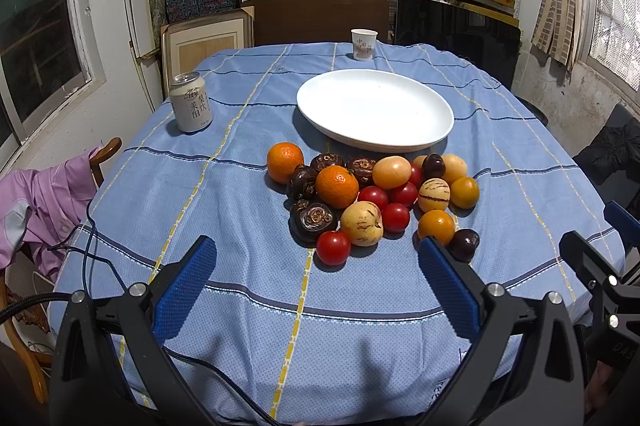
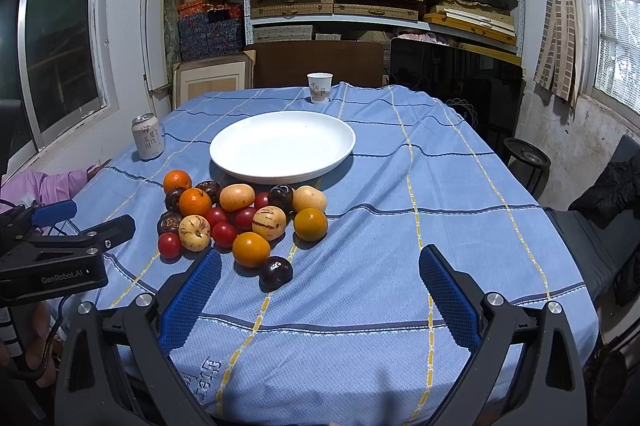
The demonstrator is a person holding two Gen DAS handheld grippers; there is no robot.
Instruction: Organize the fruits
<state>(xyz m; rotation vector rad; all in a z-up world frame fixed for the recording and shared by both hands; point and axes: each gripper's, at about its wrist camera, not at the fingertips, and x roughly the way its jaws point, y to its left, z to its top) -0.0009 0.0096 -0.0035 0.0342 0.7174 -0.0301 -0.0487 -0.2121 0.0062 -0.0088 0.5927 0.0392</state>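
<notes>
Hovering with left gripper and right gripper both spread wide and empty, facing the fruit pile heaped just before the empty white plate, risking nudged round fruits rolling away.

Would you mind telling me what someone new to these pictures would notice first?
The eye goes first to the heap of fruit in the middle of the blue tablecloth: oranges, red tomatoes, yellow and dark round fruits packed together. Just behind it lies a large white plate with nothing on it. In the foreground the left hand-held gripper and the right hand-held gripper both stand open, holding nothing.
</notes>
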